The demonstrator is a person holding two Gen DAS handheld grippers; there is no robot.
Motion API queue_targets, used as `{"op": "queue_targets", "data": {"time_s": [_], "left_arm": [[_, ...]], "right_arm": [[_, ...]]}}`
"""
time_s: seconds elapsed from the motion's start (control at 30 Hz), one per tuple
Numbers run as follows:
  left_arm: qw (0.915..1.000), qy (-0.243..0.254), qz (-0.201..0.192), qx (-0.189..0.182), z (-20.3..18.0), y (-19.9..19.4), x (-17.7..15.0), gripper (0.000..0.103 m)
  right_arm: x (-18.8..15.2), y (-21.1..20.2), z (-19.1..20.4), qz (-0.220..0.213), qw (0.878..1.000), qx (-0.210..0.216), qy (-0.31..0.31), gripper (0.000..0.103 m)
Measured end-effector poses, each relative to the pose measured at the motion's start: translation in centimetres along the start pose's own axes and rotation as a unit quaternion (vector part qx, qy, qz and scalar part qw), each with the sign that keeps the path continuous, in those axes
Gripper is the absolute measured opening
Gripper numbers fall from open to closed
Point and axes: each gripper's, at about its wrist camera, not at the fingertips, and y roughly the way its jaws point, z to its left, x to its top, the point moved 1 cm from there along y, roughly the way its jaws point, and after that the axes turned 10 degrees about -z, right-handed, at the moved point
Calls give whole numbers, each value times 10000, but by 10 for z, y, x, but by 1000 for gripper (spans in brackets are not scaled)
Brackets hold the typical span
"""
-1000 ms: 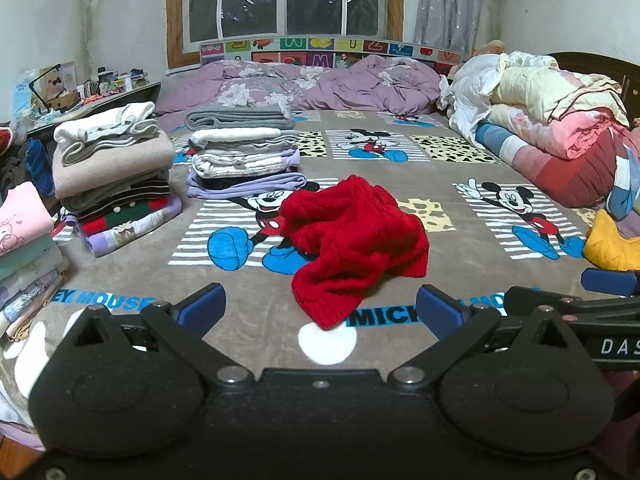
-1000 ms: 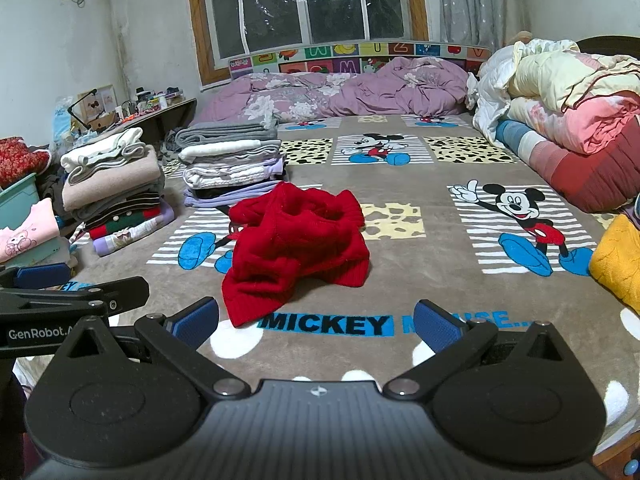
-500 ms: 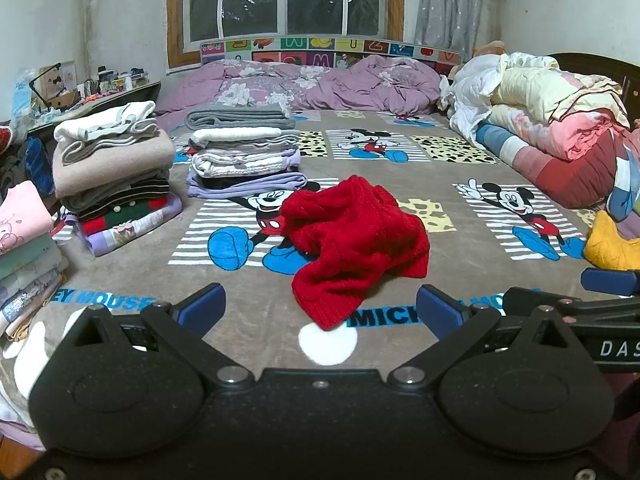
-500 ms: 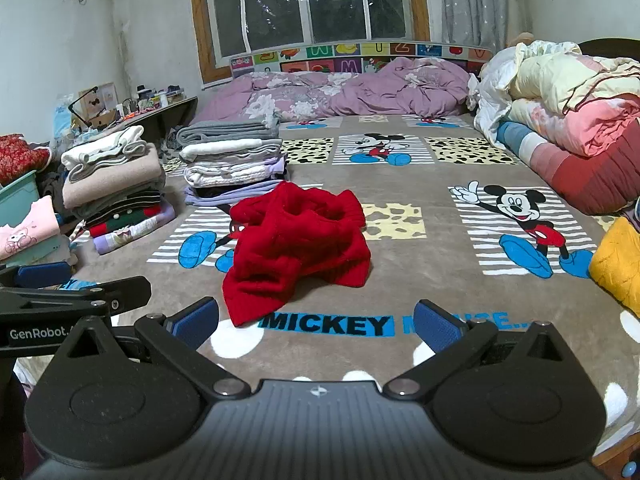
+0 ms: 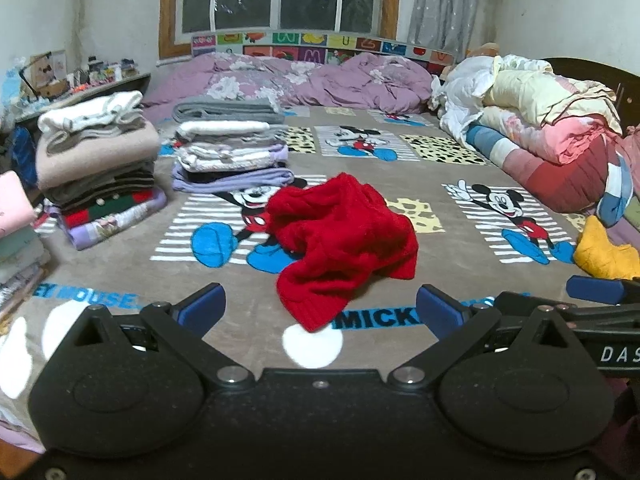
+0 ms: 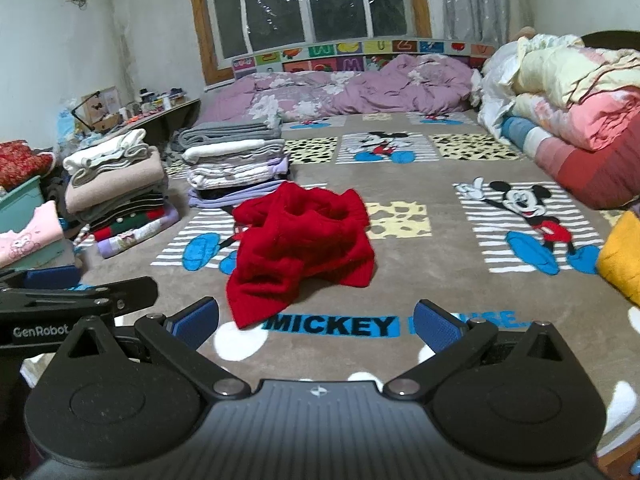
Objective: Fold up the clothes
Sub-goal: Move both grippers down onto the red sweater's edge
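I hold the left gripper (image 5: 320, 308) and right gripper (image 6: 316, 318) side by side above the blanket (image 5: 440, 280), each with jaws spread wide and empty. The red sweater (image 5: 340, 236) lies crumpled mid-blanket ahead, apart from both; folded stacks (image 5: 230, 148) sit behind-left.

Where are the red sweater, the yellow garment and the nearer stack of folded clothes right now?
red sweater (image 5: 340, 236), left wrist view, middle of the crumpled knit.
yellow garment (image 6: 622, 258), right wrist view, its visible left part at the frame edge.
stack of folded clothes (image 6: 120, 192), right wrist view, beige layer near the top.
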Motion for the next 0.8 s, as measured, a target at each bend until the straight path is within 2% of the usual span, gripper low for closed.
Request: {"op": "queue_targets", "data": {"time_s": [0.17,0.33,0.47,0.57,0.8], "left_arm": [[9998,-128,138,-73,2,17,-4,103],[9997,-199,-139,-75,7,33,-8,103],[9994,-300,161,-4,14,57,-10,103],[9978,-487,447,-61,23,76,-10,103],[9971,-556,499,-111,36,104,-7,103]], "right_arm": [[-1,11,-12,-147,9997,118,184,103],[-3,34,-31,-203,9986,239,415,103],[-6,52,-42,-484,9967,445,471,103],[-8,69,-49,-493,9956,608,514,103],[-12,108,-61,-456,9932,789,719,103]]}}
